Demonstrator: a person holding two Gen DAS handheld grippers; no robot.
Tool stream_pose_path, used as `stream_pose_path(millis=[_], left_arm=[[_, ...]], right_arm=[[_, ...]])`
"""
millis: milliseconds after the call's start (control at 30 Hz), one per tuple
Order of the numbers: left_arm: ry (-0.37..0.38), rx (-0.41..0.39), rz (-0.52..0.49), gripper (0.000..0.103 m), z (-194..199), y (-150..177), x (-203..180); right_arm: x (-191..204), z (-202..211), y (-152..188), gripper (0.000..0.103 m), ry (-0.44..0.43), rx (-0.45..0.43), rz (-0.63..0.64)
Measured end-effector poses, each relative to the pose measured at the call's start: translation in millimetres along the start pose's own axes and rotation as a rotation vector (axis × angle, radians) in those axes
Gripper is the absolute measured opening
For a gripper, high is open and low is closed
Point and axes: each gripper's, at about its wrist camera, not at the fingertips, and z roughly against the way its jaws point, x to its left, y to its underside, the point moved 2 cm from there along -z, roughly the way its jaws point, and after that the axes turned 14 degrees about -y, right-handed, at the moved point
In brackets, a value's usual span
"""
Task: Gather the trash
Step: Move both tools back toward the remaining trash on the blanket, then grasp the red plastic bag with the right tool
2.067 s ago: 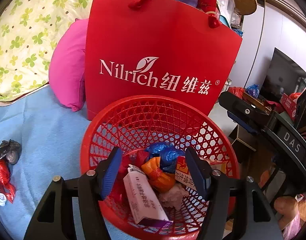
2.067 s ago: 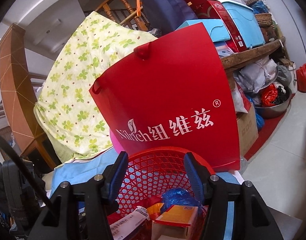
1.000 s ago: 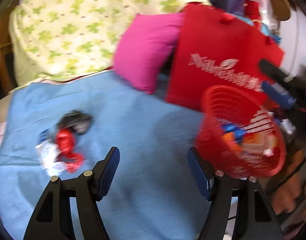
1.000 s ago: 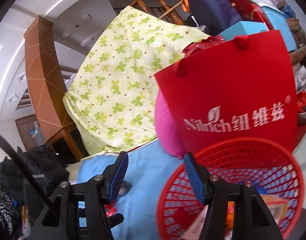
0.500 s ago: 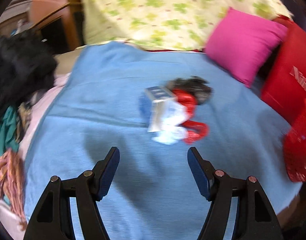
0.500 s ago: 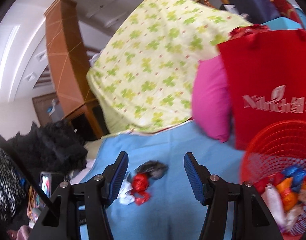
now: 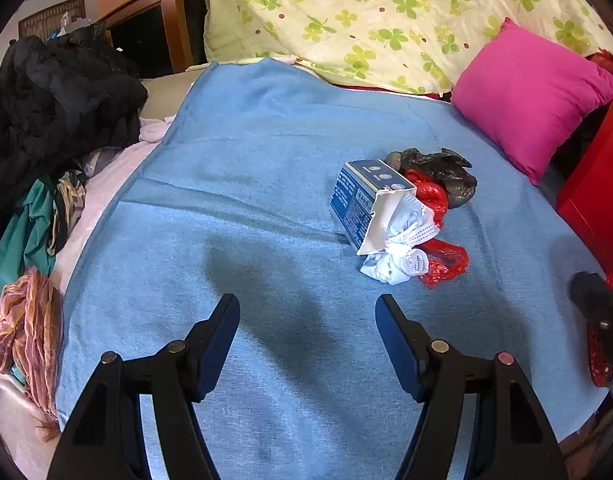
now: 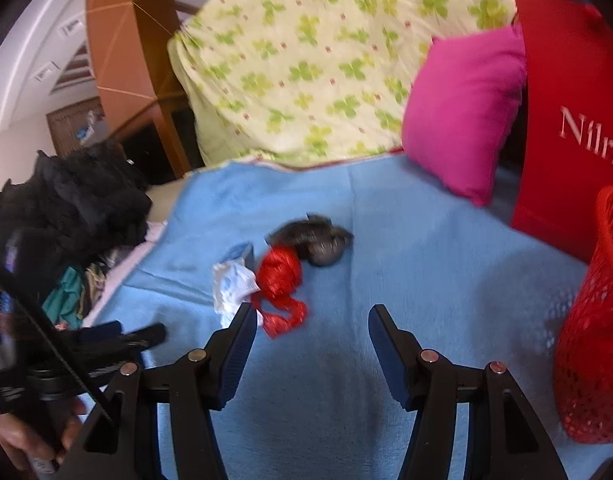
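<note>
On the blue blanket (image 7: 266,184) that covers the bed, a small heap of trash lies right of centre: a blue-and-white carton (image 7: 362,200) with its end flap torn open, a crumpled white face mask (image 7: 402,248) spilling from that open end, a red plastic bag (image 7: 438,216) touching the mask, and a dark grey plastic bag (image 7: 446,172) behind the red one. The left gripper (image 7: 308,340) hangs above bare blanket, short of the heap, its jaws apart with nothing between them. The right gripper (image 8: 310,344) also has its jaws apart and empty; the red bag's lower end lies just beyond its left fingertip in the right wrist view. The red mesh basket (image 8: 594,344) stands at the right edge of the blanket, well apart from the heap. A red paper bag (image 8: 570,120) and a pink pillow (image 7: 530,96) stand behind the basket, against a clover-print quilt (image 7: 386,16). Dark clothing (image 7: 54,92) is piled at the blanket's left edge.
</note>
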Motion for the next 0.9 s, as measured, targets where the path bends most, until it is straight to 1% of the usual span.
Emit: stream_pose_path(millis=[200, 300, 433, 700, 900], left_arm=[[-0.015, 0.023, 0.022, 0.071, -9, 1, 18], [-0.020, 0.025, 0.039, 0.071, -11, 1, 28], [-0.024, 0.023, 0.046, 0.071, -12, 1, 37], [-0.056, 0.036, 0.061, 0.071, -21, 3, 54], [-0.070, 0.049, 0.081, 0.071, -27, 1, 62]], right_arm=[[7, -20, 9, 0.062, 0.039, 0.050, 0.039], [13, -25, 12, 0.062, 0.048, 0.058, 0.065], [19, -31, 11, 0.062, 0.037, 0.054, 0.064], [30, -39, 8, 0.062, -0.006, 0.051, 0.059], [31, -39, 4, 0.062, -0.043, 0.047, 0.029]])
